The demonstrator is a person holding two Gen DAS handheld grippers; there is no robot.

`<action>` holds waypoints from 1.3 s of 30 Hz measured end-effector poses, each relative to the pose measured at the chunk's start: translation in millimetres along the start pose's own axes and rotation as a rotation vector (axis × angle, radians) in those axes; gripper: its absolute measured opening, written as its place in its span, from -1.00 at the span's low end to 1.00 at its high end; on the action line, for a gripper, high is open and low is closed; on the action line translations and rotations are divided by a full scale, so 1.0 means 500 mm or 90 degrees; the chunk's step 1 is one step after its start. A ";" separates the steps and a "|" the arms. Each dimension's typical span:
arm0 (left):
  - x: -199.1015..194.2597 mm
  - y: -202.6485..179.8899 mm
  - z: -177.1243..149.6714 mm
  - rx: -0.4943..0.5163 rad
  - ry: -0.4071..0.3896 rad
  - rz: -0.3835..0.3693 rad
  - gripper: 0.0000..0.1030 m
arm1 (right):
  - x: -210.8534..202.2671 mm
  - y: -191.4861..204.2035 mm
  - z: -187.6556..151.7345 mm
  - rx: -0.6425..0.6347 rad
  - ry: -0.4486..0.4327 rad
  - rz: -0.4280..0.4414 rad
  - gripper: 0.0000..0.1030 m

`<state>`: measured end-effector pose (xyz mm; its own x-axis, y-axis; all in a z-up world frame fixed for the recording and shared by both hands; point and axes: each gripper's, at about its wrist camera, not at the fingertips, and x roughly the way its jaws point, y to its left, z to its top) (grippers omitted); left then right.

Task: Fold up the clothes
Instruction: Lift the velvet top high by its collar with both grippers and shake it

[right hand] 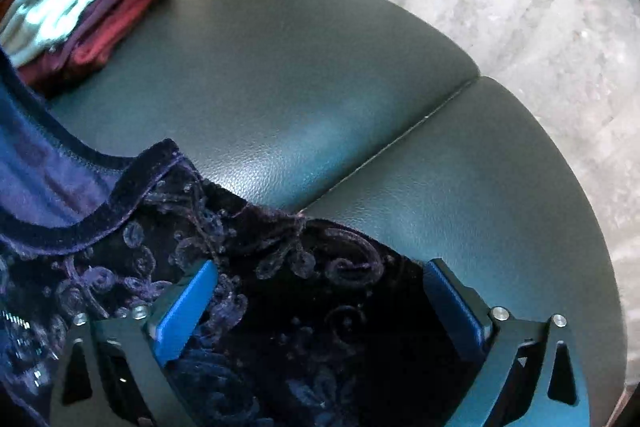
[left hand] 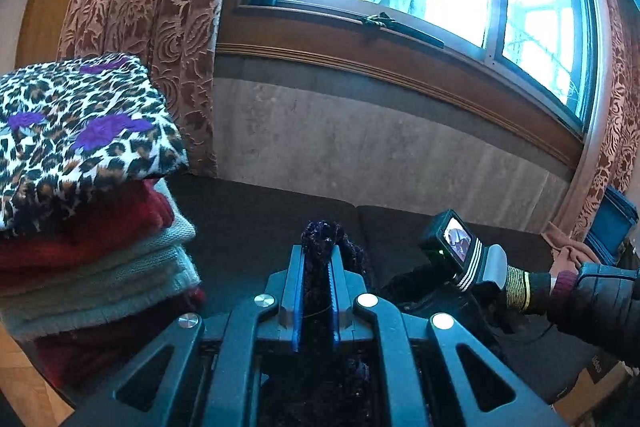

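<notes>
Velvet garment [right hand: 280, 307] cut off by bottom edge.

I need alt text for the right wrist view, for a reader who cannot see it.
The right gripper points down with its blue fingers spread wide over a dark blue velvet garment on a dark leather seat. A stack of folded clothes sits at upper left.

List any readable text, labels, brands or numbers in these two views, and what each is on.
No text can be read in either view.
Brown cardboard box at the lower right edge of the left wrist view: dark print on its side, too small and distorted to read.
Small lit screen on the black right gripper: shows a picture, no legible characters.
Stack of folded clothes, dark blue velvet garment, black leather seat: no labels visible.
</notes>
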<state>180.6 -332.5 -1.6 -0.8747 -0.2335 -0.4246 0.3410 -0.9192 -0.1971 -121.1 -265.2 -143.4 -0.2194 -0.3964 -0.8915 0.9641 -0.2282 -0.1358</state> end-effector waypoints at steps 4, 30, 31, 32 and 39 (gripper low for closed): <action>-0.013 -0.008 0.004 -0.006 -0.014 0.004 -0.82 | -0.055 0.019 -0.013 0.009 -0.037 -0.006 -0.75; -0.432 -0.184 0.232 0.013 -0.501 -0.063 -0.85 | -1.007 0.151 -0.280 0.189 -0.814 -0.403 -0.75; -0.442 -0.184 0.235 0.009 -0.509 -0.064 -0.85 | -1.019 0.163 -0.285 0.188 -0.835 -0.409 -0.75; -0.450 -0.185 0.242 0.009 -0.514 -0.066 -0.85 | -1.031 0.175 -0.290 0.187 -0.857 -0.412 -0.75; -0.402 -0.180 0.318 0.010 -0.510 -0.075 -0.85 | -1.075 0.221 -0.281 0.181 -0.947 -0.457 -0.73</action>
<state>271.0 -253.1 242.1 -0.8877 -0.2865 0.3605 0.2323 -0.9546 -0.1867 124.2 47.9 260.1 -0.6753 -0.5495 0.4920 0.5929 -0.8012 -0.0811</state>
